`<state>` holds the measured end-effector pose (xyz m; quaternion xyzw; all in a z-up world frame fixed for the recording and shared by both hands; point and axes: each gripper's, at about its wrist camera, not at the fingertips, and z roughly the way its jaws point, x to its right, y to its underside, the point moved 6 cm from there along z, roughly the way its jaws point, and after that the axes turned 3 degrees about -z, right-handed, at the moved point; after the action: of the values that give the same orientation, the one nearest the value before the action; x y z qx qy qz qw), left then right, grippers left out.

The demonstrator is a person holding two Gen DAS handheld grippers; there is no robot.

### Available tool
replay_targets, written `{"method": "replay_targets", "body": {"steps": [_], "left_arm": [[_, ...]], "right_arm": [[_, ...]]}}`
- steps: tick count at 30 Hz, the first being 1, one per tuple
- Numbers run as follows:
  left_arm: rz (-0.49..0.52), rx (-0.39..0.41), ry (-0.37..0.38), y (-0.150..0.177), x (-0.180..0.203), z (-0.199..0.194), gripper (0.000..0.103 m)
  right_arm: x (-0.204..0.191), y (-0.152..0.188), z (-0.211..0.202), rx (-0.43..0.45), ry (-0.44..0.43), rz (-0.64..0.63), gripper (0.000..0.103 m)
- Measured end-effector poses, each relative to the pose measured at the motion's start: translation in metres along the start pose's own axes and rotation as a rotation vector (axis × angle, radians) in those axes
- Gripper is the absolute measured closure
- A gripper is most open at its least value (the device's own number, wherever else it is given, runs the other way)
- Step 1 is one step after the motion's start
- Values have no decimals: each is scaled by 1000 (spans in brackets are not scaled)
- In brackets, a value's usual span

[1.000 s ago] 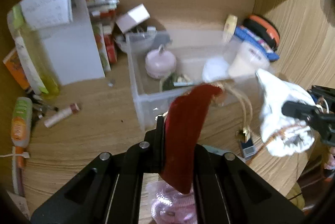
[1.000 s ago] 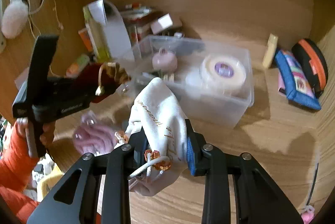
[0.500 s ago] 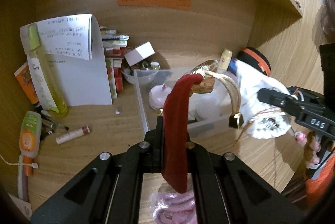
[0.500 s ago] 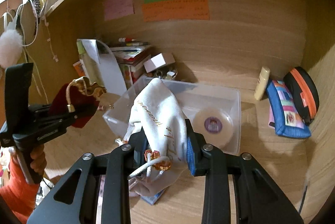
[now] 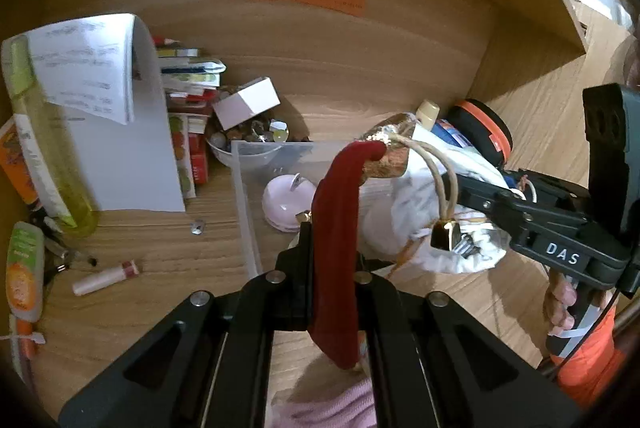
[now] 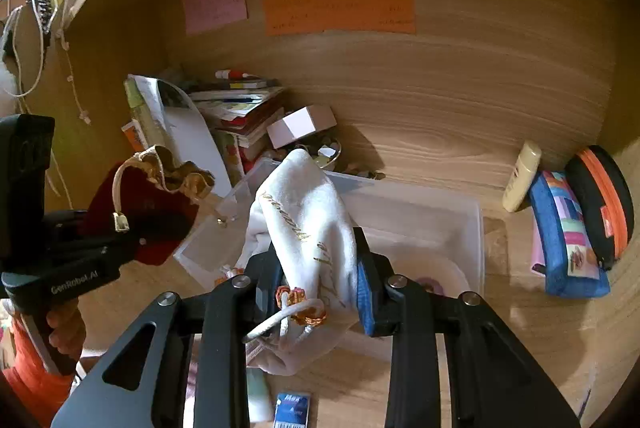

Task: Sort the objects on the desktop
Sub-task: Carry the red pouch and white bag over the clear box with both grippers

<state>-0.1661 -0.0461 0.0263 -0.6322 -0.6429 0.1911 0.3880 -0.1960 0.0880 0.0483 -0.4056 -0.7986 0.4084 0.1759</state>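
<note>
While both pouches hang above the bin [image 6: 476, 224], we clench the red pouch [image 5: 336, 228] in the left tool [image 5: 334, 268] and the white pouch [image 6: 308, 220] in the right tool [image 6: 320, 268]; neither is dropped in yet, and a lip balm [image 5: 106, 272] waits on the table [image 5: 160, 260].

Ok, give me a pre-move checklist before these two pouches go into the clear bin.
1. Left gripper clamped on the red pouch: ok.
2. Right gripper clamped on the white pouch: ok.
3. Clear bin open on top, no lid: ok.
4. Free floor space in the bin: cannot tell; a pink round case and a tape roll already sit inside.
5. Red pouch's drawstring clear of the right gripper: not ok, it dangles against it.
</note>
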Motion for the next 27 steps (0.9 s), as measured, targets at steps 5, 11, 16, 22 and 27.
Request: {"method": "replay_targets", "body": {"steps": [5, 11, 16, 22, 27], "left_arm": [[3, -29, -1, -2, 2, 17, 100], [-2, -77, 14, -1, -3, 39, 100], [-9, -120, 20, 1, -6, 58, 100], [-12, -149, 3, 7, -12, 70, 95], [12, -130, 41, 7, -3, 65, 61]], "right_arm": [[6, -3, 19, -27, 0, -3, 76], [9, -2, 39, -66, -5, -9, 76], [10, 1, 53, -93, 0, -29, 76], [7, 5, 74, -131, 8, -58, 76], [4, 7, 81, -132, 49, -98, 74]]}}
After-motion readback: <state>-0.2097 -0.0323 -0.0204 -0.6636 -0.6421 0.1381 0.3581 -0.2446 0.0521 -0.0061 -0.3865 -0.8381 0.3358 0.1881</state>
